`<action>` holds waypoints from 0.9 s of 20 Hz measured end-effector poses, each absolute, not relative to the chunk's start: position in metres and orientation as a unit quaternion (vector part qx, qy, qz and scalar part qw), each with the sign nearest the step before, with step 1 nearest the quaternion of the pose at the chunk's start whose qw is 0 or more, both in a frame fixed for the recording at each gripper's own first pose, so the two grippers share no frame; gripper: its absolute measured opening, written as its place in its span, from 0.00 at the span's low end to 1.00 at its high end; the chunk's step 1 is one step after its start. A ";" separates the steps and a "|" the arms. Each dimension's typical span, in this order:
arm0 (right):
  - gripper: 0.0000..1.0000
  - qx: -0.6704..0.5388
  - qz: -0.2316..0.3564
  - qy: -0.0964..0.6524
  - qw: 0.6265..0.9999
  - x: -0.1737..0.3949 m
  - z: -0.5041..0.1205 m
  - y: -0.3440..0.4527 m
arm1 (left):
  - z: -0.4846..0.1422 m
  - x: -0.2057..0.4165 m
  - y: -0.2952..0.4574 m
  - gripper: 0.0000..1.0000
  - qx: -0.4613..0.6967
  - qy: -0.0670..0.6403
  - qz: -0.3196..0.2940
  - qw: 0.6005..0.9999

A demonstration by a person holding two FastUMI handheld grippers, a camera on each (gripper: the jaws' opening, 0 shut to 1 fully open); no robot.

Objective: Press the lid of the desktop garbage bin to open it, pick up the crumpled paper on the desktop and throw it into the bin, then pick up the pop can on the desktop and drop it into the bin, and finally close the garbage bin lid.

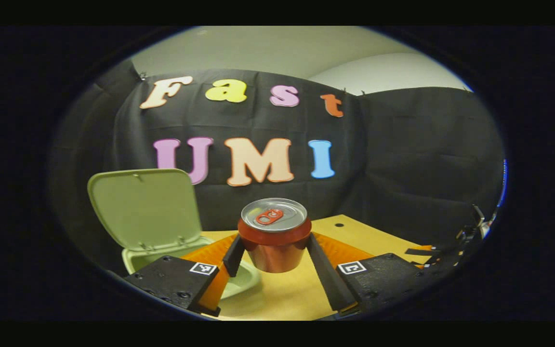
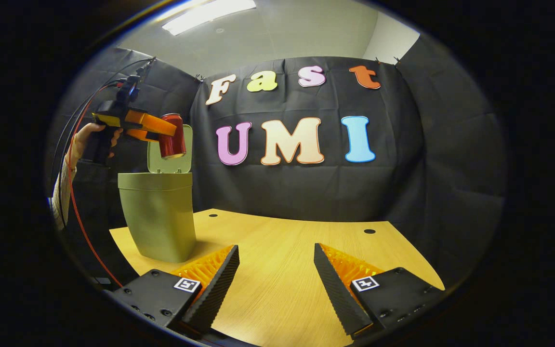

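Left hand-held gripper (image 1: 273, 250) clamping upright pop can (image 1: 274, 234) above open bin (image 2: 158, 214) (lid raised), right hand-held gripper (image 2: 276, 270) spread, idle

Both views face the booth wall (sharing the bin (image 1: 147, 226)).

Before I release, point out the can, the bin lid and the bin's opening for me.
can (image 1: 273, 236): left gripper view, on its side wall just under the top rim.
lid (image 1: 145, 207): left gripper view, on the raised lid's inner face.
bin (image 1: 145, 261): left gripper view, inside the open mouth, beside the rim.
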State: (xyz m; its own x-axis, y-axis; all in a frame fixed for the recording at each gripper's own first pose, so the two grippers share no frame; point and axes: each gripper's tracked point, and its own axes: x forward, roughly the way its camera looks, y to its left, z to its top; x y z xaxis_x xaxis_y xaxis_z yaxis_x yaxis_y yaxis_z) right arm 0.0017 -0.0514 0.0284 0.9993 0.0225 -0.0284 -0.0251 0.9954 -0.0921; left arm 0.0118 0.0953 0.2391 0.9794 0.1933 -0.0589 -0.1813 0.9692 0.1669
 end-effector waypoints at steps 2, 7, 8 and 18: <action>0.98 -0.048 0.014 0.015 0.999 0.002 0.027 -0.051 | 0.237 0.001 0.125 0.76 0.091 0.050 0.132 0.986; 0.98 -0.047 0.016 0.022 0.999 0.004 0.023 -0.049 | 0.211 -0.017 0.162 0.76 0.077 0.081 0.171 0.979; 0.98 -0.049 0.014 0.021 0.998 0.004 0.024 -0.050 | 0.210 -0.018 0.166 0.77 0.075 0.081 0.175 0.978; 0.98 -0.049 0.013 0.015 0.999 -0.002 0.030 -0.053 | 0.249 -0.023 0.184 0.84 0.086 0.046 0.223 0.970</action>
State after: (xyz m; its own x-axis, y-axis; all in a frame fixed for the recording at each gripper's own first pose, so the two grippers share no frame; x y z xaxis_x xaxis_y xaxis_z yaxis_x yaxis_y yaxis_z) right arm -0.0018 -0.0527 0.0296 0.9992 0.0242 -0.0312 -0.0272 0.9949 -0.0969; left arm -0.0229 0.1836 0.2488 0.8966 0.4399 -0.0504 -0.4241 0.8859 0.1882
